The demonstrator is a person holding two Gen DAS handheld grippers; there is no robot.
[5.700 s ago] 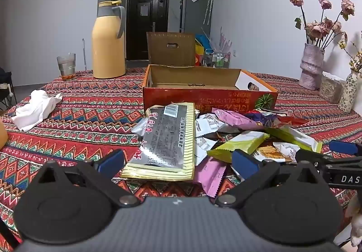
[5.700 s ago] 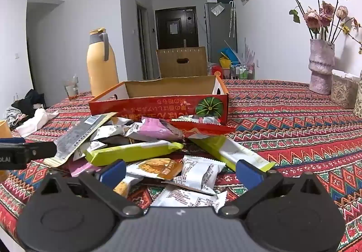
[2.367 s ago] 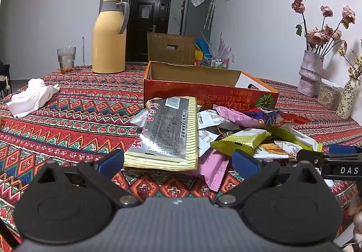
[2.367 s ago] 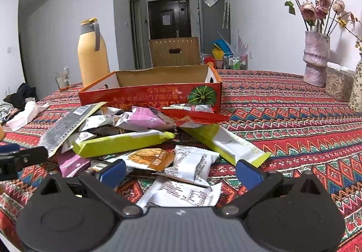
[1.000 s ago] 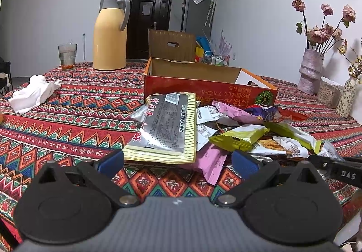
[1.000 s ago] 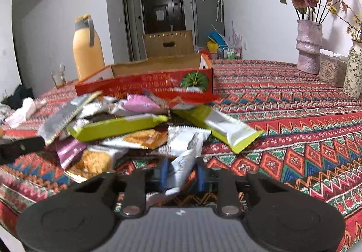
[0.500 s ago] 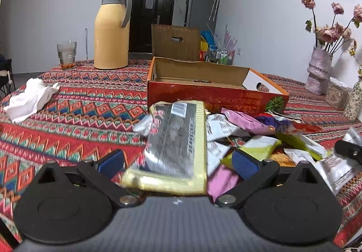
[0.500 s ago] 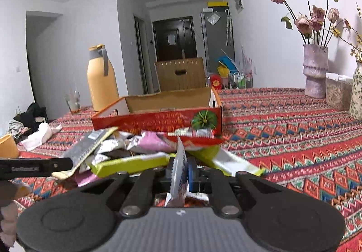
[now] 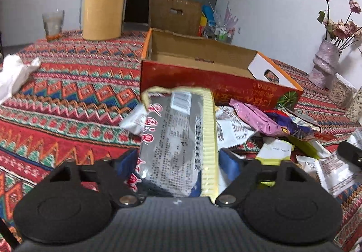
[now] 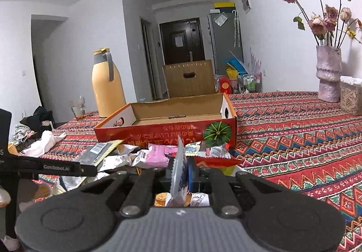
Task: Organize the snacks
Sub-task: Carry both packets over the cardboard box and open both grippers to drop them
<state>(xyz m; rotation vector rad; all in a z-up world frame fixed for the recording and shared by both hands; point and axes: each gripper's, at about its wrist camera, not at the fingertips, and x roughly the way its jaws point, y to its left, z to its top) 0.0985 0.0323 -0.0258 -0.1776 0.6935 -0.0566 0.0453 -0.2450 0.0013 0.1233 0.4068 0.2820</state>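
My left gripper (image 9: pixel 176 166) is shut on the large silver and yellow snack bag (image 9: pixel 178 138), its near end lifted off the pile. My right gripper (image 10: pixel 181 170) is shut on a small white snack packet (image 10: pixel 178 168), held edge-on above the table. The open red cardboard box (image 9: pixel 203 84) stands behind the pile, apparently empty; it also shows in the right wrist view (image 10: pixel 167 132). A heap of small packets lies in front of it, among them a pink one (image 9: pixel 253 116) and a white one (image 9: pixel 334 170).
A yellow thermos jug (image 9: pixel 104 3) and a glass (image 9: pixel 53 24) stand at the far left. A white cloth (image 9: pixel 13 75) lies on the patterned tablecloth. A vase of dried roses (image 10: pixel 328 75) and a jar (image 10: pixel 351 98) stand at the right.
The right gripper closed on a small white packet and lifted it. The left gripper moved forward and closed on the big silver bag.
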